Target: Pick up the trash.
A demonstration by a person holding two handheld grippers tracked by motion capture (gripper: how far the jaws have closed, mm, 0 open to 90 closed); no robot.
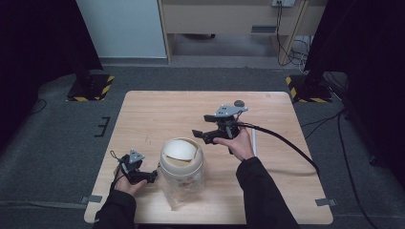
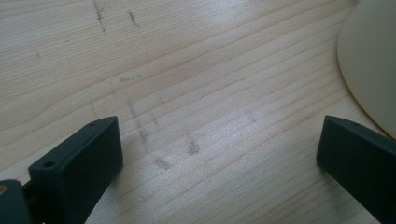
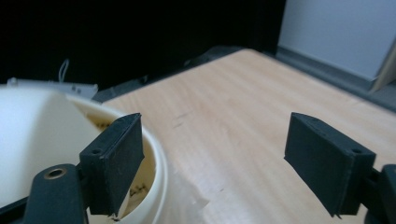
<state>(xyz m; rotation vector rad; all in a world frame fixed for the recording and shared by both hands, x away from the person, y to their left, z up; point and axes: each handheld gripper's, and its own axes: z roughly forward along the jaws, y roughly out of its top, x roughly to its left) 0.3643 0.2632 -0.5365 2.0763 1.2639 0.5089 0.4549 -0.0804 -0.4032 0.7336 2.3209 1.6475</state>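
In the left gripper view the jar (image 2: 371,65) is cut off by the right edge, leaving a pale curved sliver. In the right gripper view the jar (image 3: 42,140) runs off the left and bottom edges, and the left claw's black jaw covers part of its rim. From the high view, what lies inside behind the tilted lid (image 1: 179,149) is hidden; the contents seen through the clear wall are too blurred to name, perhaps brownish pieces.

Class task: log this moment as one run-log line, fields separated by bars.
left gripper: open, beside jar | right gripper: open, above jar rim | lid: tilted in jar mouth | table
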